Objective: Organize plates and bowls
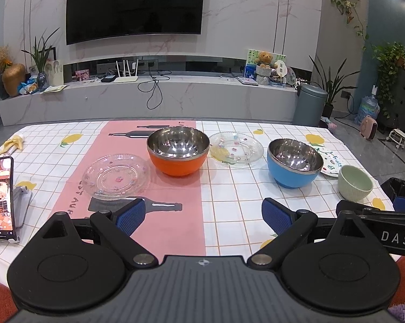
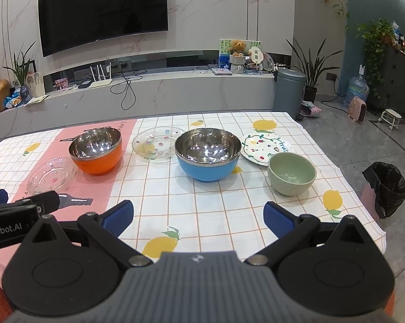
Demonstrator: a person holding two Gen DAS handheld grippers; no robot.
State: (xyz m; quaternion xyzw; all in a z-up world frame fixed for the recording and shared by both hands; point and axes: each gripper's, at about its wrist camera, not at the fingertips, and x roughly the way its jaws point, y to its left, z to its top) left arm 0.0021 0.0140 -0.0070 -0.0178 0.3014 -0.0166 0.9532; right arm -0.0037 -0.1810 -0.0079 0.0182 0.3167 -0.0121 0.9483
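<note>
An orange steel-lined bowl (image 1: pixel 178 150) (image 2: pixel 97 150), a blue steel-lined bowl (image 1: pixel 294 162) (image 2: pixel 207 153) and a small green bowl (image 1: pixel 354 182) (image 2: pixel 291 172) stand on the table. A clear glass plate (image 1: pixel 115 175) (image 2: pixel 51 176) lies left of the orange bowl. A second glass plate (image 1: pixel 236 148) (image 2: pixel 157 142) lies between the orange and blue bowls. A white painted plate (image 1: pixel 331 162) (image 2: pixel 267 145) lies behind the green bowl. My left gripper (image 1: pixel 203 215) is open and empty above the near table. My right gripper (image 2: pixel 198 216) is open and empty, short of the blue bowl.
A checked lemon tablecloth (image 1: pixel 229 188) with a pink panel covers the table. A phone on a stand (image 1: pixel 2 199) is at the left edge. A black bin bag (image 2: pixel 385 185) stands on the floor off the right edge. A TV wall is beyond.
</note>
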